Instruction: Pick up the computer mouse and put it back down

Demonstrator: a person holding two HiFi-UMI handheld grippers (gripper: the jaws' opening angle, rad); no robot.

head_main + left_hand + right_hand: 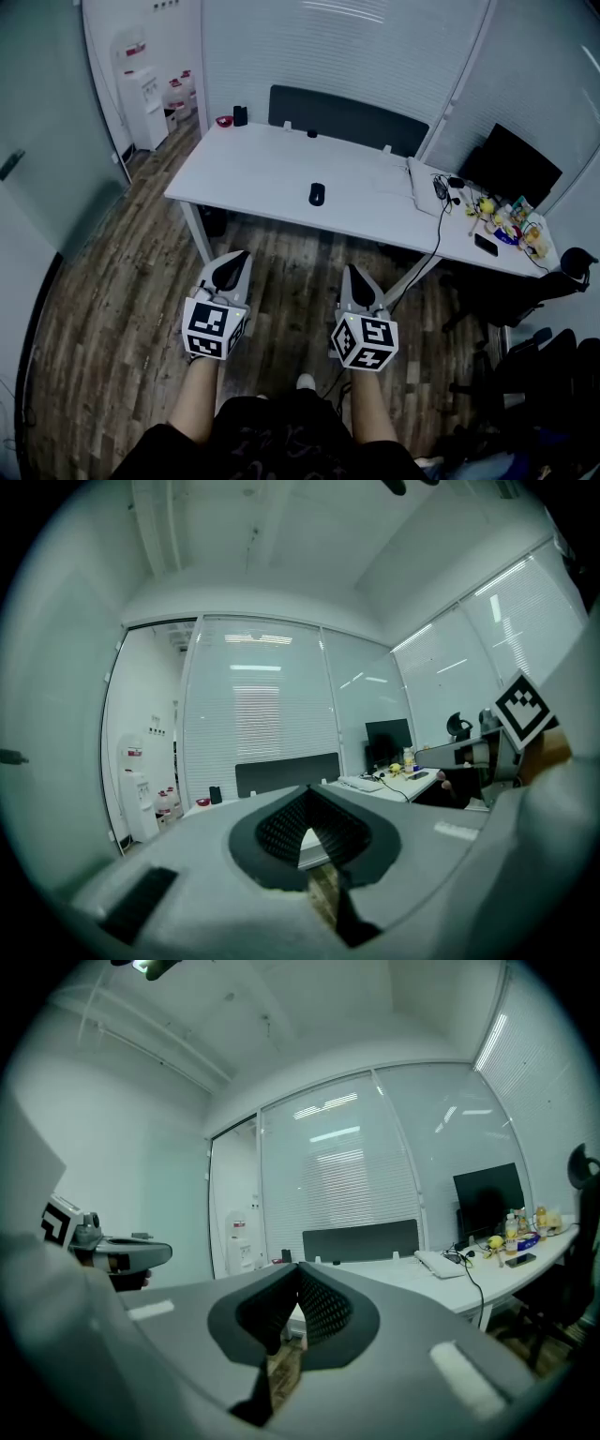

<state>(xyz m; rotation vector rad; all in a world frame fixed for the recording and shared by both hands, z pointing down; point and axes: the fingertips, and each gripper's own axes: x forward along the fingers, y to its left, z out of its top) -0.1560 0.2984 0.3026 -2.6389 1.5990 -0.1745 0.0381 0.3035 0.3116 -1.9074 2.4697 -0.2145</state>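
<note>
The black computer mouse (317, 194) lies on the white table (253, 173), near the middle of its front half. Both grippers hang well short of the table, over the wooden floor, pointing level toward it. My left gripper (241, 255) is shut with nothing in it, and its jaws meet at the tips in the left gripper view (307, 795). My right gripper (352, 270) is also shut and empty (298, 1270). The mouse does not show in either gripper view; only the table top (412, 1274) is seen beyond the jaws.
A white keyboard (422, 176), a black cable (439, 225), a monitor (511, 164), bottles (511, 220) and a phone (485, 246) crowd the table's right end. A grey screen (347, 117) backs the table. An office chair (525, 291) stands right, a water dispenser (145, 103) far left.
</note>
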